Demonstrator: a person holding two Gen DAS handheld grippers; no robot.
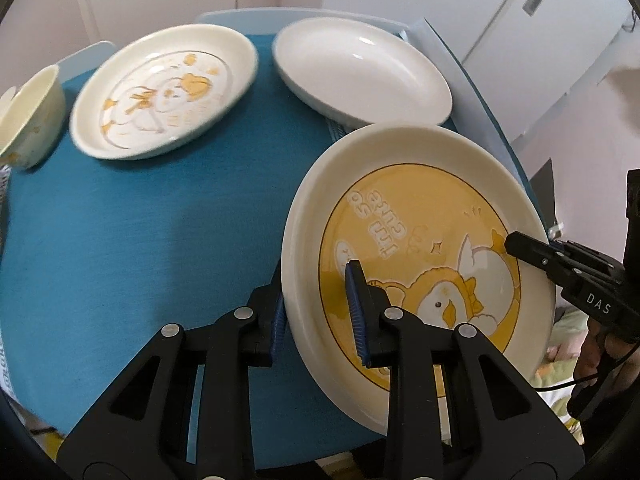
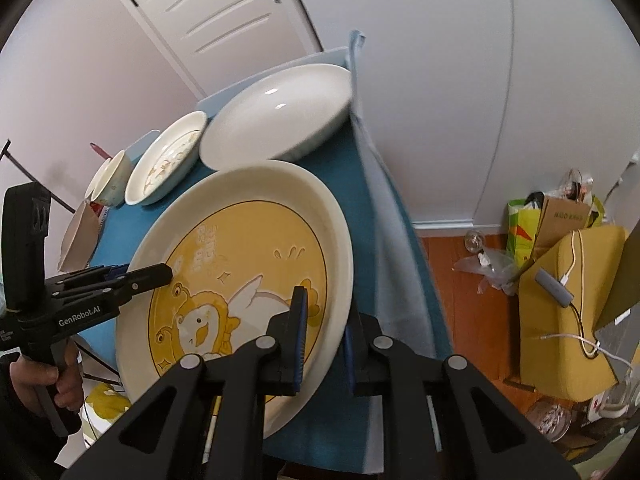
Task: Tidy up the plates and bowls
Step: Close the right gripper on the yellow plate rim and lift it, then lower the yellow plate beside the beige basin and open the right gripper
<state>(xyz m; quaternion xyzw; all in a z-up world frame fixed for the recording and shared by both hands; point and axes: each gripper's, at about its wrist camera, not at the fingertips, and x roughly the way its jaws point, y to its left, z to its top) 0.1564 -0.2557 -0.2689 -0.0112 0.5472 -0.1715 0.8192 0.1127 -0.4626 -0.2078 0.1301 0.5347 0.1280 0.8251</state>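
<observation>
Near right edge of the table (image 1: 120, 220): yellow cartoon plate (image 1: 404, 216), tilted, lifted.
Left gripper (image 1: 318, 312): clamped on that plate's near-left rim.
Right gripper (image 2: 324, 338): clamped on its opposite rim.
Far edge: plain white plate (image 1: 360, 68), duck-print plate (image 1: 164, 88).
Far left corner: small bowl (image 1: 28, 116).

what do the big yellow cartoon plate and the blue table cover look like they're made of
Large cream plate with yellow cartoon print: looks like glazed ceramic, possibly melamine; smooth, glossy, thick rolled rim. Teal-blue table cover: appears woven fabric; matte, finely textured, draping over the edge.
</observation>
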